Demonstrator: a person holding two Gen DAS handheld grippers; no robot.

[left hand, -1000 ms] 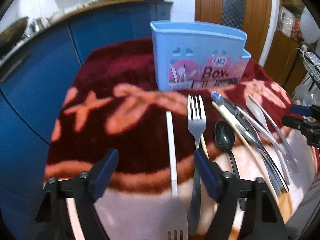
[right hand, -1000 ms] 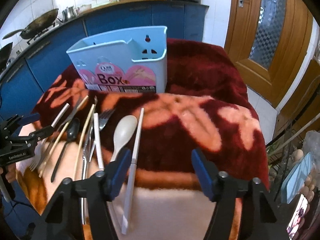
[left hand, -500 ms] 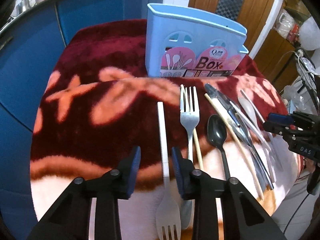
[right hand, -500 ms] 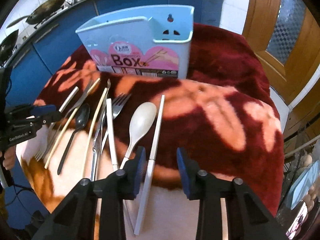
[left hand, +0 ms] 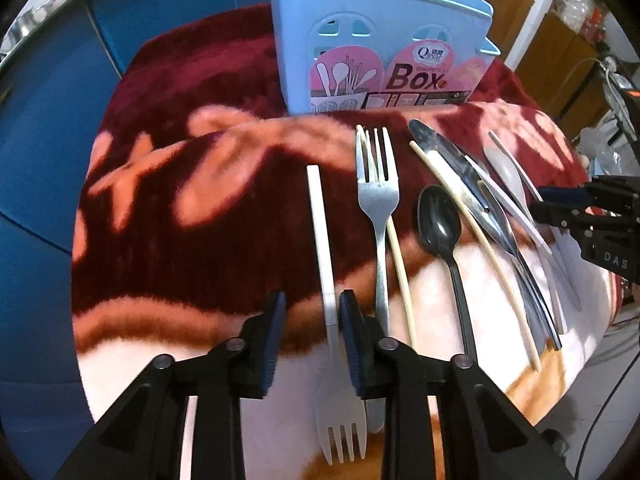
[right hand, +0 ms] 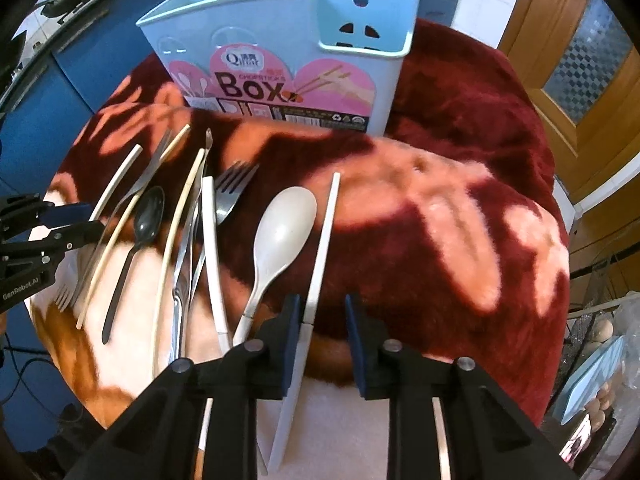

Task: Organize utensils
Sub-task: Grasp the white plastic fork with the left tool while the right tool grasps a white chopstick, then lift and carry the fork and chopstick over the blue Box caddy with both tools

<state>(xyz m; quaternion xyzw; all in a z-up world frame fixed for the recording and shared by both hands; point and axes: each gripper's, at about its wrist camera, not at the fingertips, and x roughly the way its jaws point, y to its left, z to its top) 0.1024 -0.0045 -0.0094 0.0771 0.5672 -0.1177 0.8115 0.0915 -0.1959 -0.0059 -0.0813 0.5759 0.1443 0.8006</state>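
A light blue utensil box stands at the back of a red and pink blanket; it also shows in the right wrist view. Several utensils lie in a row before it. My left gripper is partly open, its fingers low on either side of a white plastic fork's handle. A steel fork and a black spoon lie to its right. My right gripper is partly open around a white plastic knife, next to a cream spoon.
Blue cabinets stand left and behind. A wooden door is at the right. The blanket's front edge drops off close under both grippers. Chopsticks, a steel knife and more cutlery lie between the two grippers.
Both grippers have narrowed from wide open and moved forward and down. The left one now straddles the white fork's handle, the right one the white knife.
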